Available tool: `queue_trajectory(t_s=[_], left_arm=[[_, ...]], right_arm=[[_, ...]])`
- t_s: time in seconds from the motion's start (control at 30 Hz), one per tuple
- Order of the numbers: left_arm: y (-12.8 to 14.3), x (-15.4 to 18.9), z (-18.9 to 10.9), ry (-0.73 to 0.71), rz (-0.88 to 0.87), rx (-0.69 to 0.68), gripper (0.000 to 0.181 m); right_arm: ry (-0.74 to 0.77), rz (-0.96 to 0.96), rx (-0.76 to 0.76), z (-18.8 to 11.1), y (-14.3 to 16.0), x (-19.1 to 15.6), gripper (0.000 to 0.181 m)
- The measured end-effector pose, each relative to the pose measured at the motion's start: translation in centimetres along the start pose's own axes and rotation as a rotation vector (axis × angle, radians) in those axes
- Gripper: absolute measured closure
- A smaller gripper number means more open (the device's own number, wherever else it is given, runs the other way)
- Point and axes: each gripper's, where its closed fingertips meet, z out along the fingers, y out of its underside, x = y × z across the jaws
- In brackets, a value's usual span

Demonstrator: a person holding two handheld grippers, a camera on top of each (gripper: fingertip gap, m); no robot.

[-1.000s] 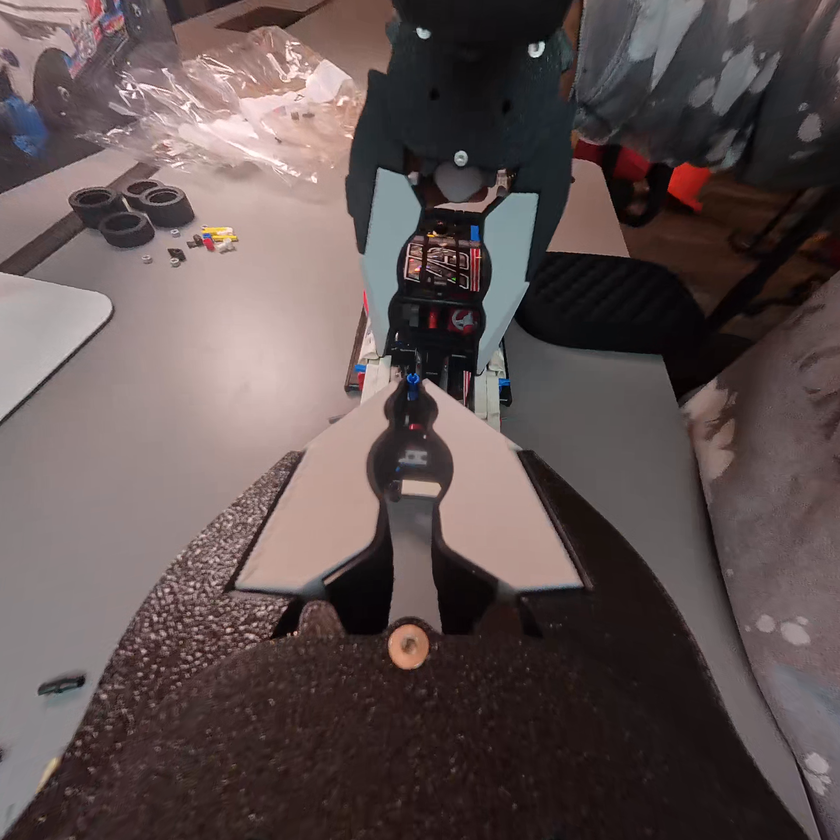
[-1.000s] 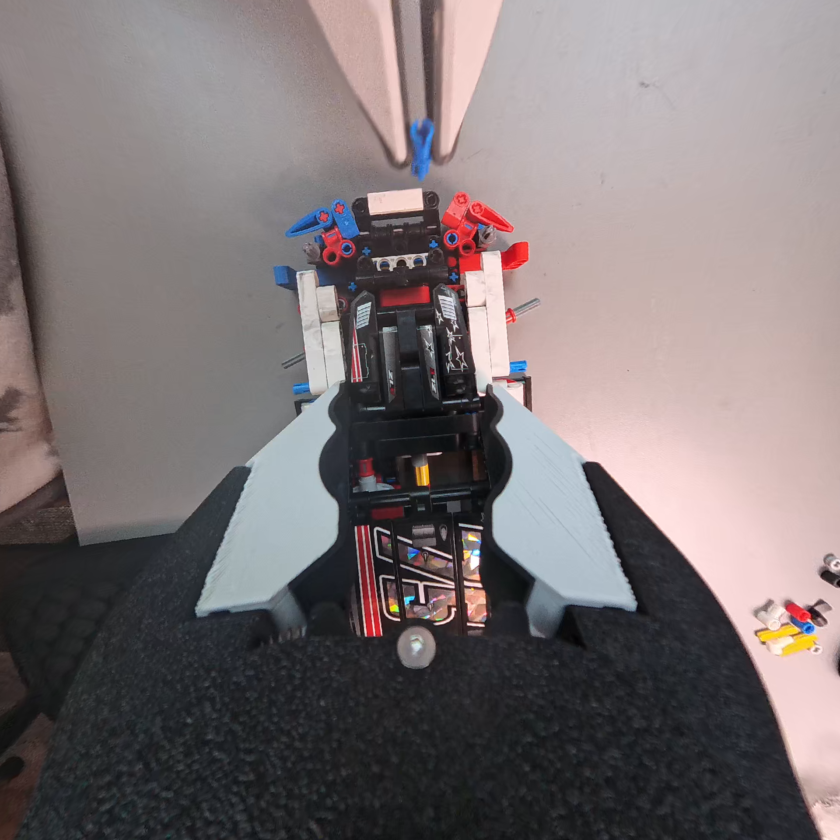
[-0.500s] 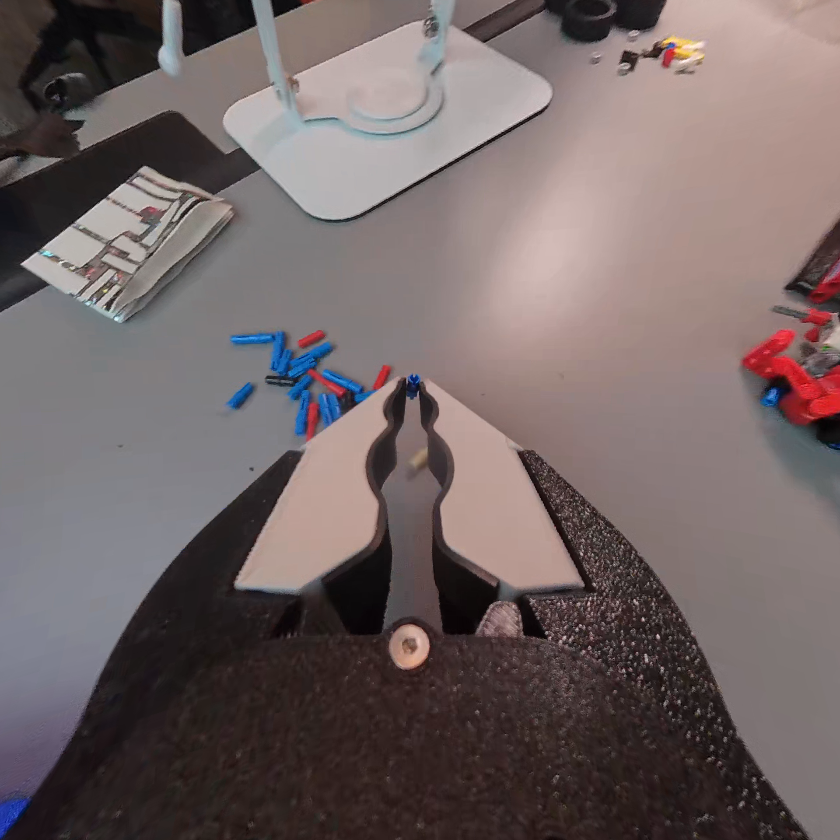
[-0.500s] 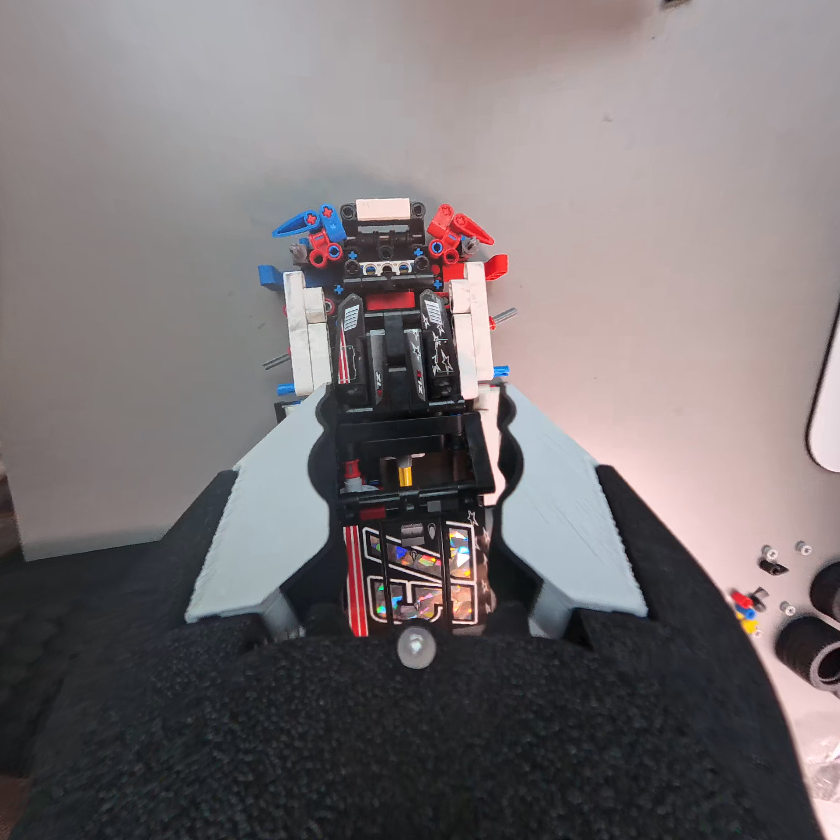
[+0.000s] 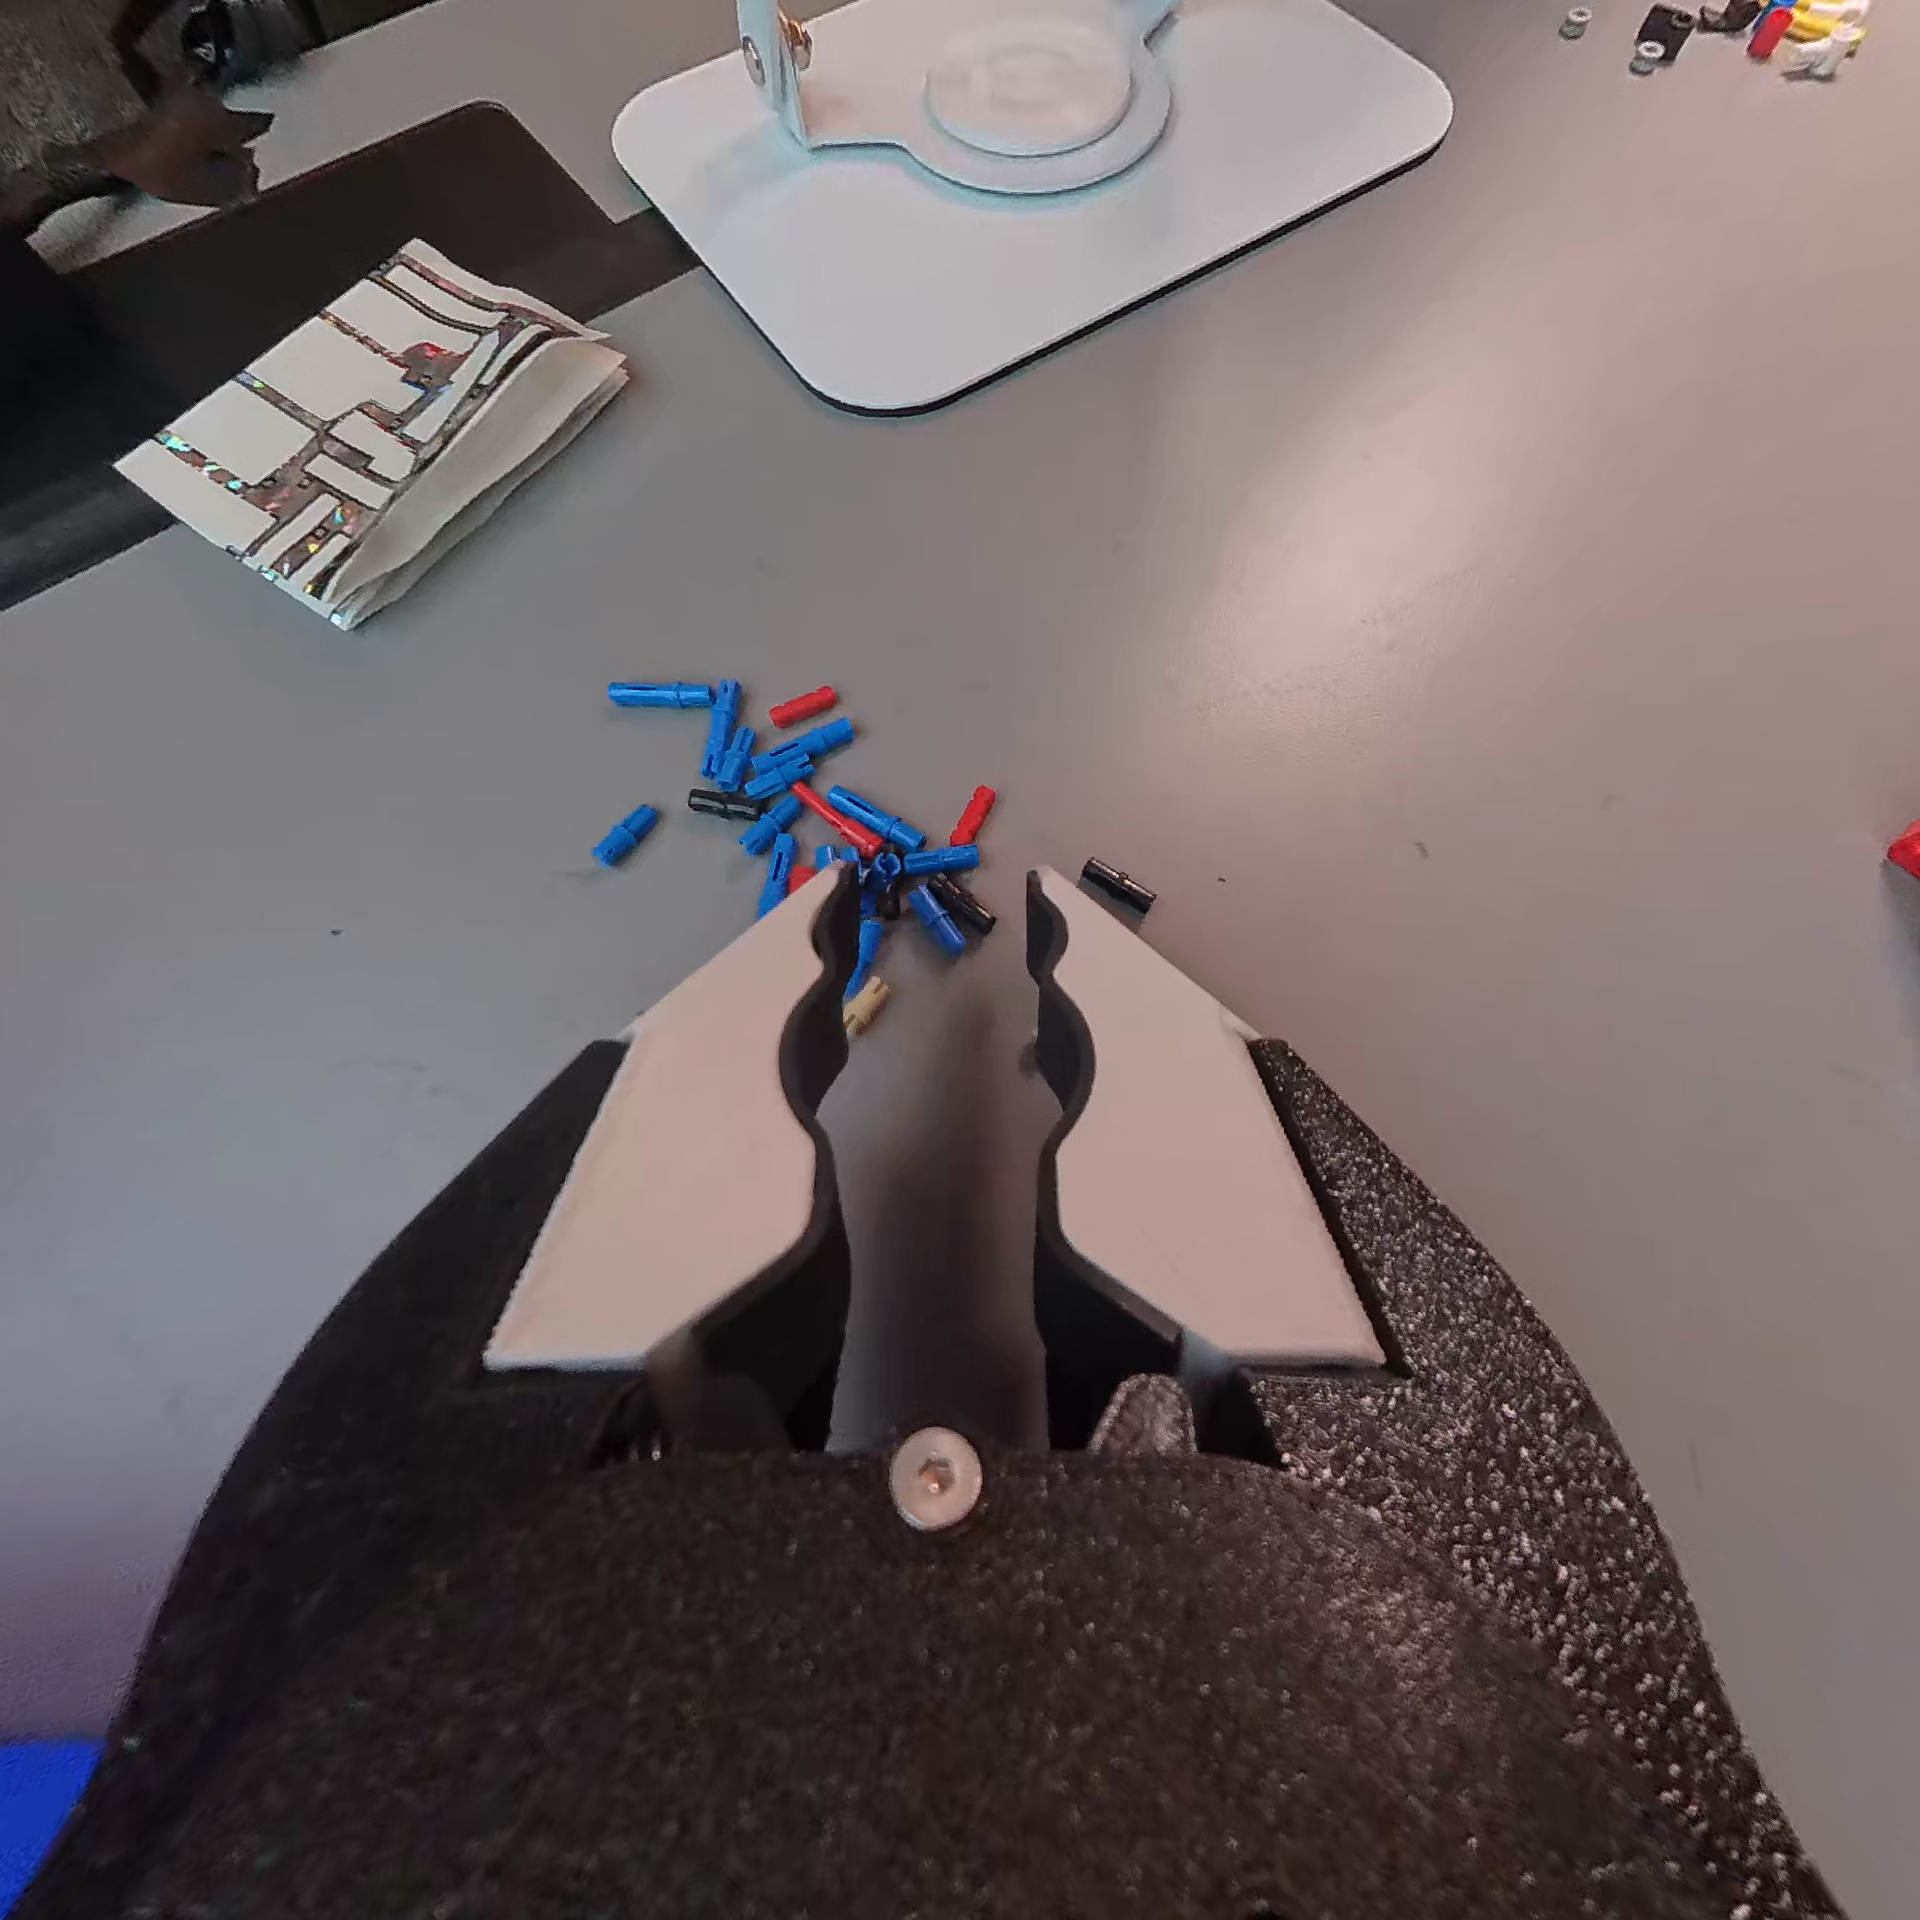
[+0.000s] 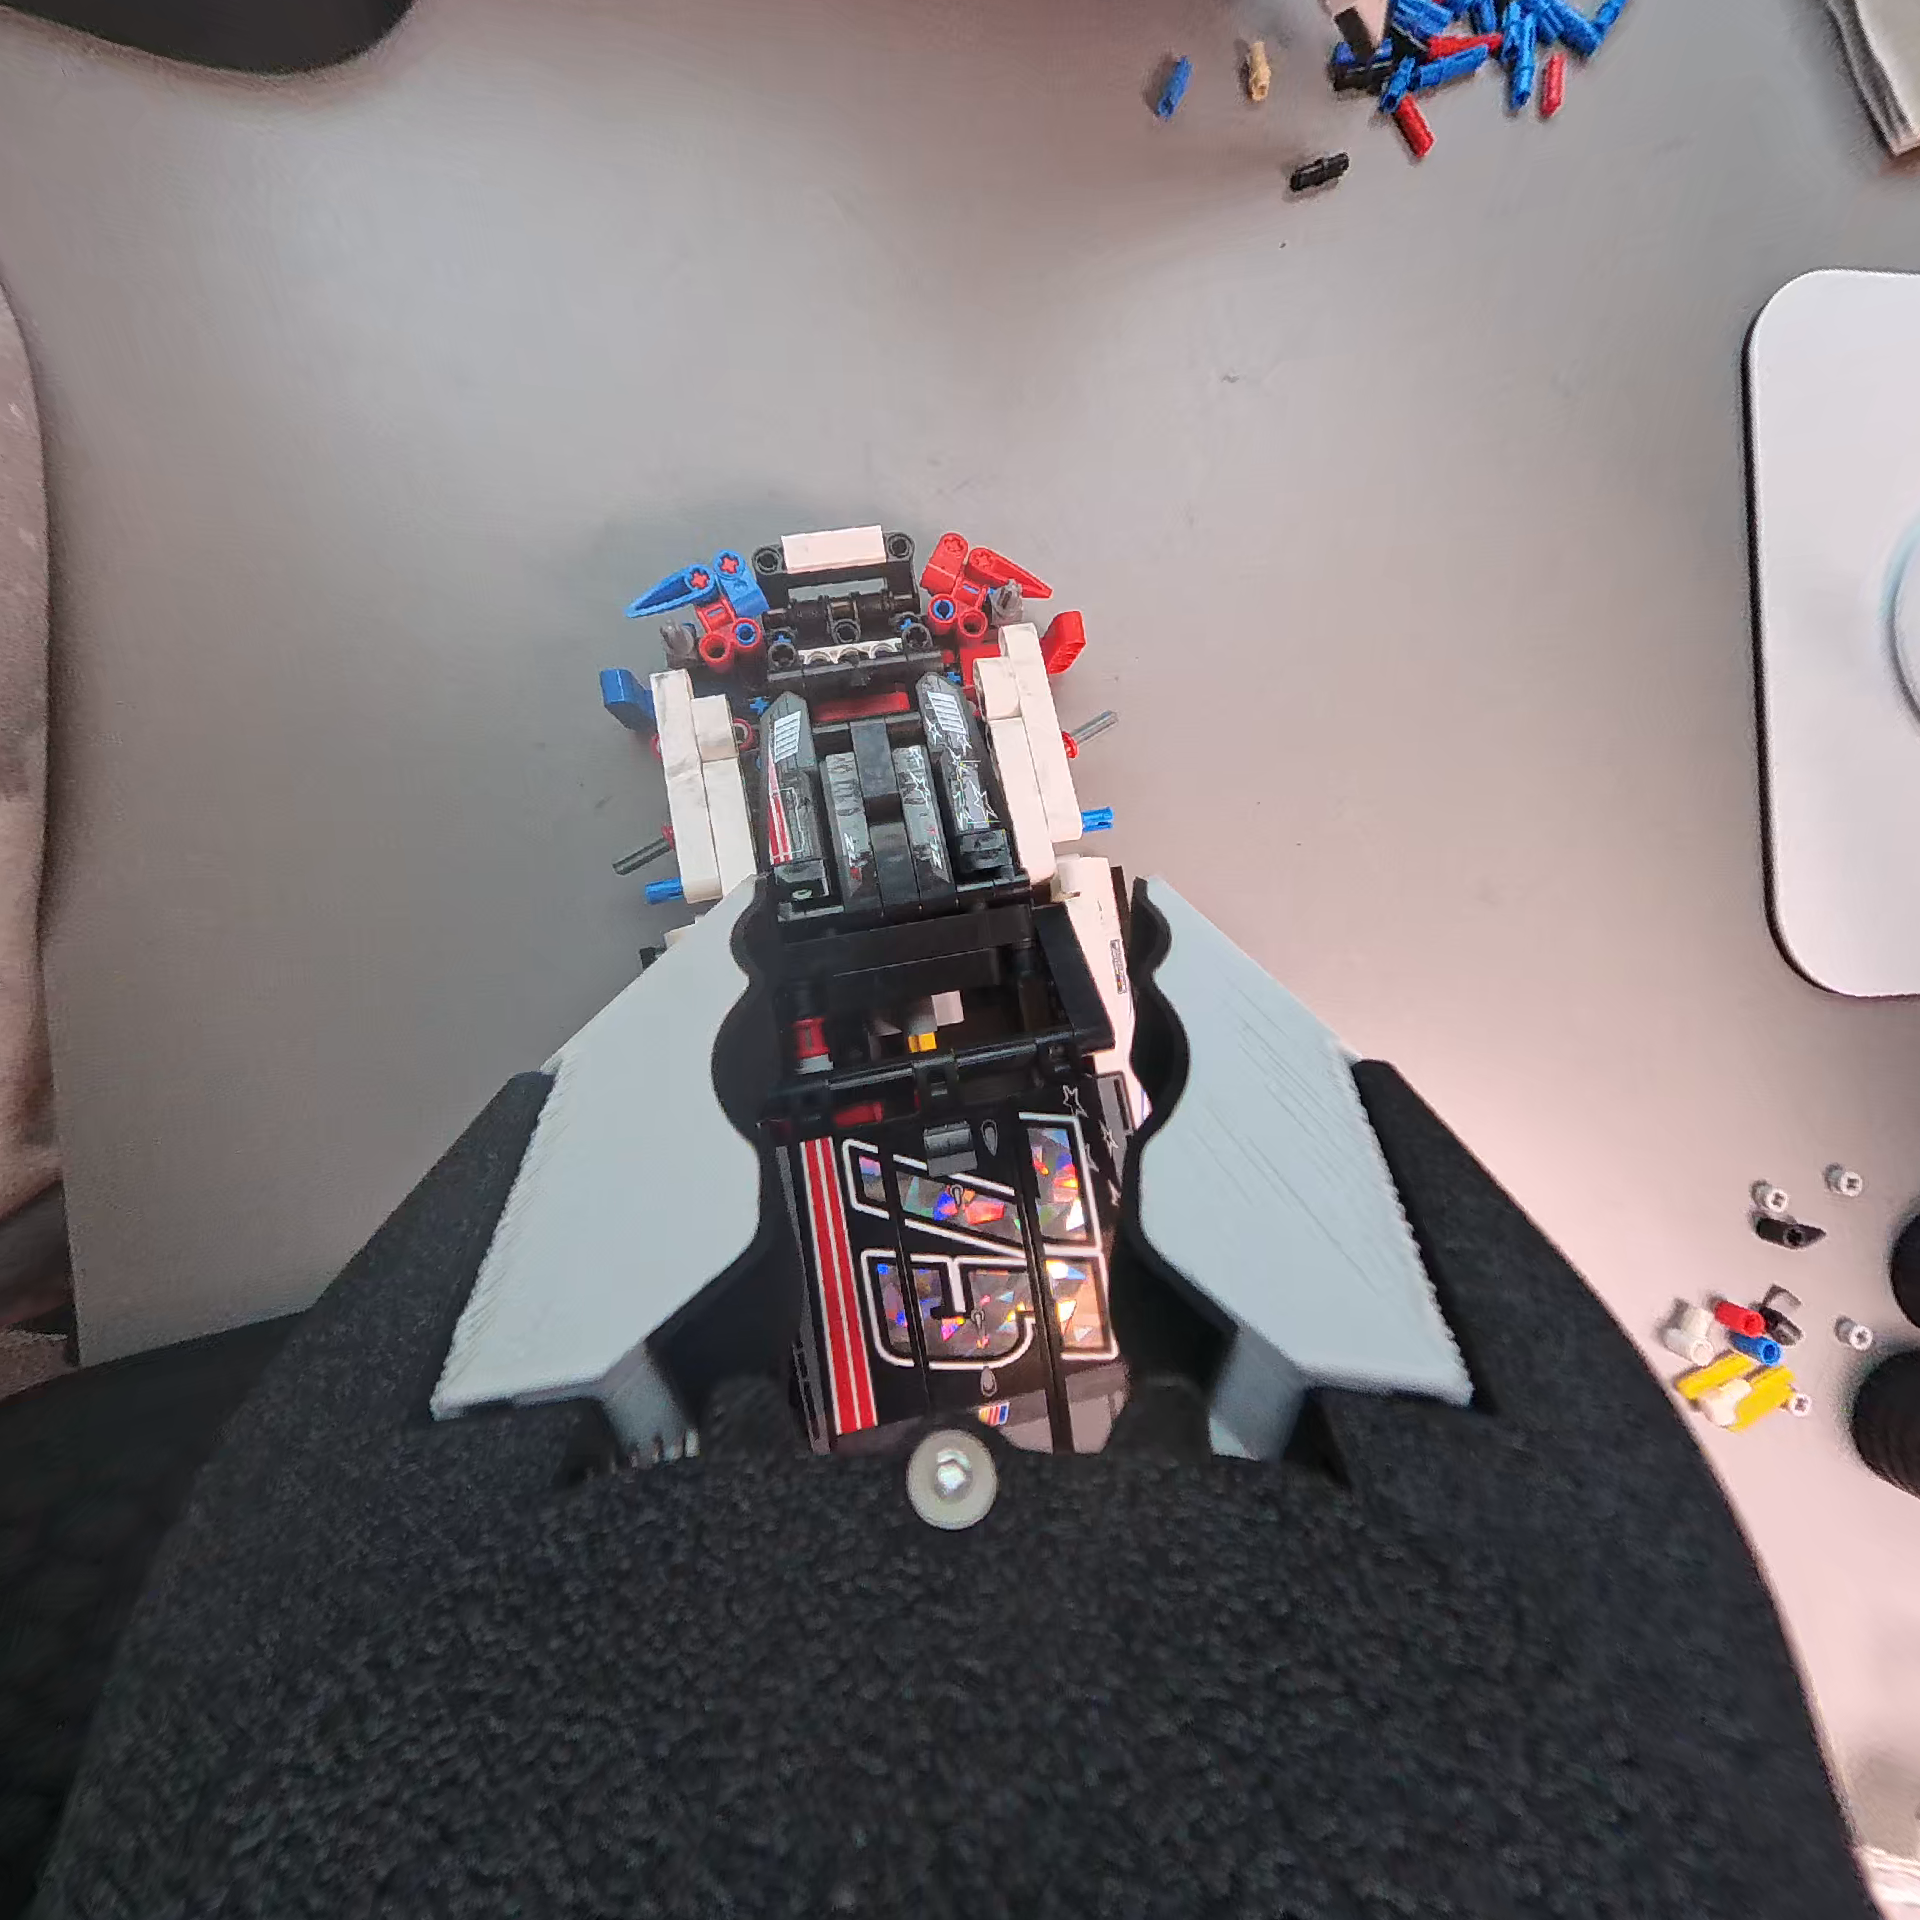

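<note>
My left gripper (image 5: 940, 883) is open and low over the grey table, its tips at the near edge of a pile of blue, red and black pins (image 5: 810, 800). A small blue pin (image 5: 885, 868) lies just by the left fingertip, and nothing is held between the jaws. My right gripper (image 6: 945, 899) is shut on the black body of a brick-built car (image 6: 883, 790) with white side panels and red and blue front parts. The car's nose points away from me over the table. The pin pile also shows in the right wrist view (image 6: 1475, 52), far off at the top right.
A folded sticker sheet (image 5: 384, 436) lies far left of the pins. A white stand base (image 5: 1039, 260) sits beyond them and also shows in the right wrist view (image 6: 1839, 623). Small loose parts (image 6: 1735, 1351) and black tyres (image 6: 1891, 1423) lie right of the car. Some 30 centimetres of space lies between my two pairs of fingers.
My left gripper swung away from the car to the pin pile, then opened and let go of the small blue pin. My right gripper kept hold of the car and drew back.
</note>
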Motion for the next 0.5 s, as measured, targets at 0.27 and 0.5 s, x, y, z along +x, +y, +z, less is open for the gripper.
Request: queue_trajectory(t_s=[0.27,0.5], left_arm=[[-0.4,1.5,-0.6,0.057,0.039,0.025,0.136],[-3.6,5.1,-2.9,0.165,0.053,0.214,0.132]], right_arm=[[0.001,0.009,-0.003,0.1,0.4,-0.5,0.115],[0.054,0.039,0.082,-0.7,-0.5,0.2,0.116]])
